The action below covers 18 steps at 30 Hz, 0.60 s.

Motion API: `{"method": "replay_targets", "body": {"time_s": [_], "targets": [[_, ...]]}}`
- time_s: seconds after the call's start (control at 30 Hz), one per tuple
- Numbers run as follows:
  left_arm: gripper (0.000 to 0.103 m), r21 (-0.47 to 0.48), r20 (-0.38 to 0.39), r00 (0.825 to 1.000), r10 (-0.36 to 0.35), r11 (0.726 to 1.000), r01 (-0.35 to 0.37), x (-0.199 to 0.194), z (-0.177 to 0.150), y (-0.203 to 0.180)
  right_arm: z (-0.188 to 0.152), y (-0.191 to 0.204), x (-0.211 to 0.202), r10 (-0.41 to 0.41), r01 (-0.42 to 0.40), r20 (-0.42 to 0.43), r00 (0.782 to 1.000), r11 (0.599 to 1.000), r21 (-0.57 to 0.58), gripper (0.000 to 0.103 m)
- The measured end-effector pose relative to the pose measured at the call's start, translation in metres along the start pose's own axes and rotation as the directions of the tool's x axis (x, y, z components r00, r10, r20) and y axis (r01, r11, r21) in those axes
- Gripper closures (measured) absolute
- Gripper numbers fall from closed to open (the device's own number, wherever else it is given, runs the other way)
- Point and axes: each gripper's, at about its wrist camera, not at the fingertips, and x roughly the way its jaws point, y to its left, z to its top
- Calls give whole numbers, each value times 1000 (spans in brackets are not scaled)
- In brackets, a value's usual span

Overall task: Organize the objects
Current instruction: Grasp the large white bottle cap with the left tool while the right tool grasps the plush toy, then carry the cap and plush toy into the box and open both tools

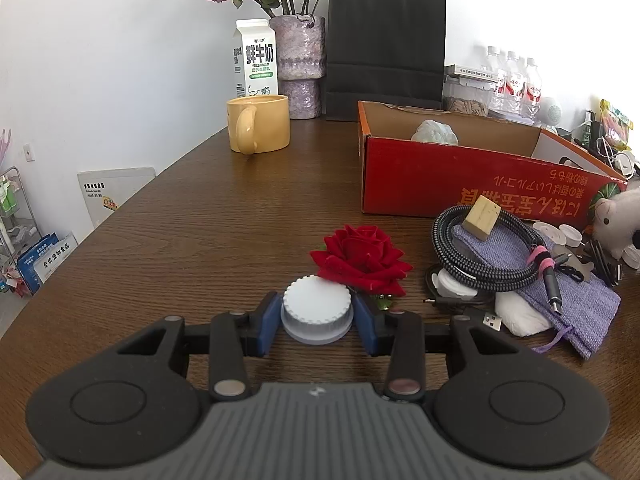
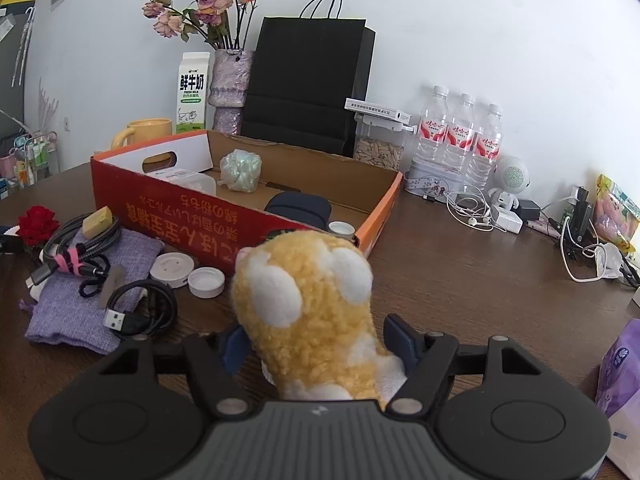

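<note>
Left tool (image 1: 316, 318) closed on a white ribbed cap (image 1: 317, 309), both blue pads pressed to its sides, low over the table (image 1: 200, 216). Just beyond the cap, a red rose (image 1: 362, 258); red cardboard box (image 1: 460, 176) farther back and to the right of the rose. Between rose and box front, a coiled braided cable (image 1: 480, 248) atop a purple pouch (image 1: 568, 300), a tan block (image 1: 482, 216) resting on the coil.

Right tool (image 2: 320, 346) about halfway open around a yellow-and-white plush toy (image 2: 308, 300), set just before the box's near corner; left pad against the fur, right pad's contact impossible to confirm. Inside the box (image 2: 384, 208), a pale green puff (image 2: 241, 170), a dark case (image 2: 298, 208) and a white cap (image 2: 341, 229).
</note>
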Motion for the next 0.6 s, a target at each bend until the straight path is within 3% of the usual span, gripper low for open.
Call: {"method": "replay_targets", "body": {"time_s": [0.23,0.6], "targets": [[62,-32,3,1000,16,999,-16,-2,0,3,-4,3,-17,18,-20,45,999,999,50,53],[63,-57,53,998,25,998,-22,-24,3,1,-4,7,-47,28,-40,111,993,993,114,55]]}}
